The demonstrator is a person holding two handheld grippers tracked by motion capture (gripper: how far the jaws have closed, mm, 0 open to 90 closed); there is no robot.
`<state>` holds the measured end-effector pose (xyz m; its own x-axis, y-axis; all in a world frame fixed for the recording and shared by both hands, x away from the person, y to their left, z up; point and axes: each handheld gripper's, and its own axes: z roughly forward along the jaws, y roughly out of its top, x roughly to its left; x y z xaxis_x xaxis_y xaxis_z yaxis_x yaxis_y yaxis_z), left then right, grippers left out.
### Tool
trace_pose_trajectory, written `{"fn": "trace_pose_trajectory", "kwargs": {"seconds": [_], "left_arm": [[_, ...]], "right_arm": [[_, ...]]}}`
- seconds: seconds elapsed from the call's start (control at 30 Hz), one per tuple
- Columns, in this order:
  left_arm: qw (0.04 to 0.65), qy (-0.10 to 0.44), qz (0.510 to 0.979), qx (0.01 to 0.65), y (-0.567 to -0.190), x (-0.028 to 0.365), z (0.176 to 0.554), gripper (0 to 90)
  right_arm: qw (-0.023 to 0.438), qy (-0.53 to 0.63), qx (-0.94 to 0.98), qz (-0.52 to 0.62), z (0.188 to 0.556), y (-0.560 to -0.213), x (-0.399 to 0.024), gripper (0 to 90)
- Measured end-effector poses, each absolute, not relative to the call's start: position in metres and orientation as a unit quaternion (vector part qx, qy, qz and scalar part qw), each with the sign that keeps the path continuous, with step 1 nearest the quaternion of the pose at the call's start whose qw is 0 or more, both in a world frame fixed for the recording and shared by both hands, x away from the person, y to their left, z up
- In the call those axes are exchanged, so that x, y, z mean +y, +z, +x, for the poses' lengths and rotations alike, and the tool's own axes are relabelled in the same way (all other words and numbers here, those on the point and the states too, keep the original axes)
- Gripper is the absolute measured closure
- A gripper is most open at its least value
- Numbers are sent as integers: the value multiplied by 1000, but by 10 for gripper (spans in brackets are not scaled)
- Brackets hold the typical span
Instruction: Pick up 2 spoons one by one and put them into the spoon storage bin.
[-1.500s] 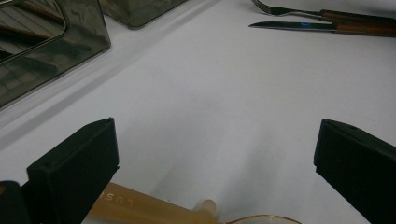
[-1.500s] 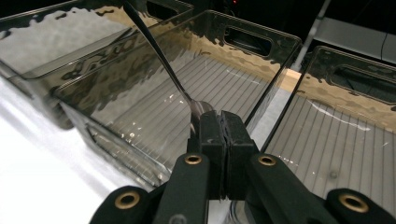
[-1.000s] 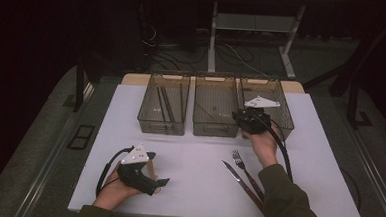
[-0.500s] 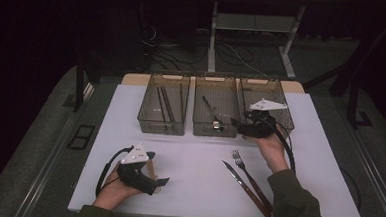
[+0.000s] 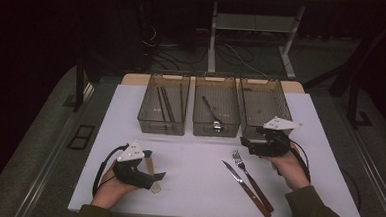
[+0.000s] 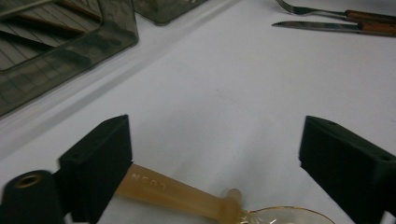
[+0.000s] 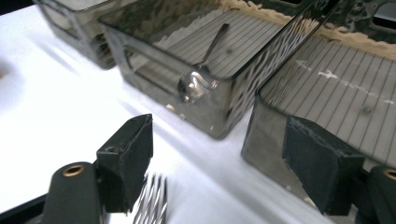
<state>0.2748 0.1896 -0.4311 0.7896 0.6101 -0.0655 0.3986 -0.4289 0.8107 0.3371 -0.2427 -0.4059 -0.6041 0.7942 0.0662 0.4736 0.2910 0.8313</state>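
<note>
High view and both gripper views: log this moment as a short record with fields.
left gripper: open, jaws just closing a little, amber spoon between them
right gripper: open, jaws just opening, above fork tines
left bin: chopsticks
middle bin: metal spoon
right bin: no cutlery seen
table: fork, knife side by side

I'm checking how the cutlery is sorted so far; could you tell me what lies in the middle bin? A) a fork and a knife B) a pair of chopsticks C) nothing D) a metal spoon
D: a metal spoon lies in the middle bin, its bowl toward the near wall; the right gripper view shows it too.
</note>
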Motion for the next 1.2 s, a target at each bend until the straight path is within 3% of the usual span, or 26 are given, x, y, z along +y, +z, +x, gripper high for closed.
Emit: {"fn": "trace_pose_trajectory", "kwargs": {"seconds": [0.07,0.33,0.53,0.77,1.2], "left_arm": [[437,129,836,306,-430,192,277,176],[423,157,836,313,-425,199,288,547],[388,159,845,331,-427,204,297,671],[367,140,854,341,-427,211,291,890],[326,134,856,379,-435,218,297,892]], "right_arm": [[179,436,785,403,332,-408,-246,227],[169,427,796,395,307,-424,-264,203],[156,431,789,409,291,-432,-283,203],[149,432,789,410,277,-435,-292,203],[151,428,796,399,275,-437,-288,203]]}}
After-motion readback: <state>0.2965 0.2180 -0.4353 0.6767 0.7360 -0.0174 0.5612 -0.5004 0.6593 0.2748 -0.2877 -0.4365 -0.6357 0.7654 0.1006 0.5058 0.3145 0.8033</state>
